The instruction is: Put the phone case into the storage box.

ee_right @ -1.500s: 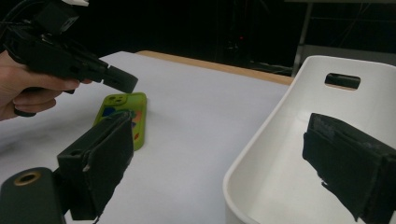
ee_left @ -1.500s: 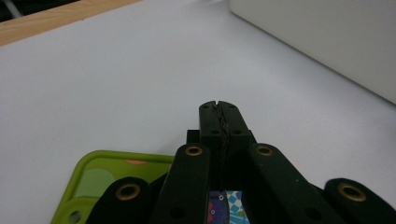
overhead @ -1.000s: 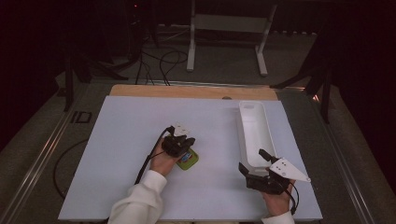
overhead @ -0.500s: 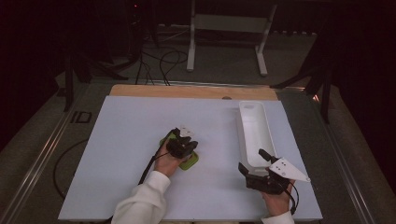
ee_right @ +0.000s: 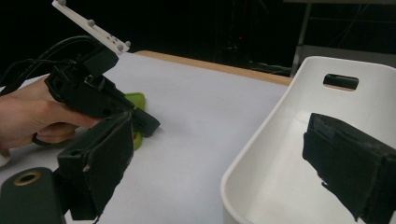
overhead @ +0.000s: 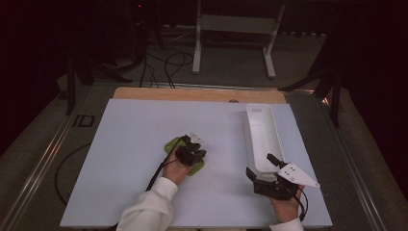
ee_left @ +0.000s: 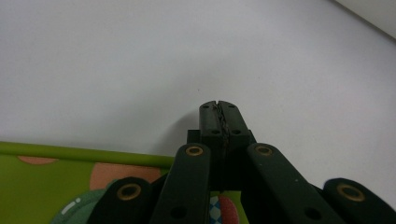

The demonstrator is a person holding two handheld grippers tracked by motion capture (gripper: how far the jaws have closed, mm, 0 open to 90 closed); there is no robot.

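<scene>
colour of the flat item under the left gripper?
Lime green flat item with orange and multicoloured print; clearest in the left gripper view.

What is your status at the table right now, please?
Left gripper shut, fingers empty, over green packet. Right gripper open at white tray near end. Nothing in the way.

Glossy white plastic tray (overhead: 262,134), matt white table cover (overhead: 130,144) — smooth, bare wood edge (overhead: 192,94), green printed card (ee_left: 42,186)

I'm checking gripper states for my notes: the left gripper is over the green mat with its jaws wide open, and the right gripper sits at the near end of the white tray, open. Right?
Not quite. The left gripper has its jaws shut, pads pressed together with nothing between them, as the left gripper view shows. The rest holds: it is over the green mat, and the right gripper is open at the near end of the white tray.
</scene>
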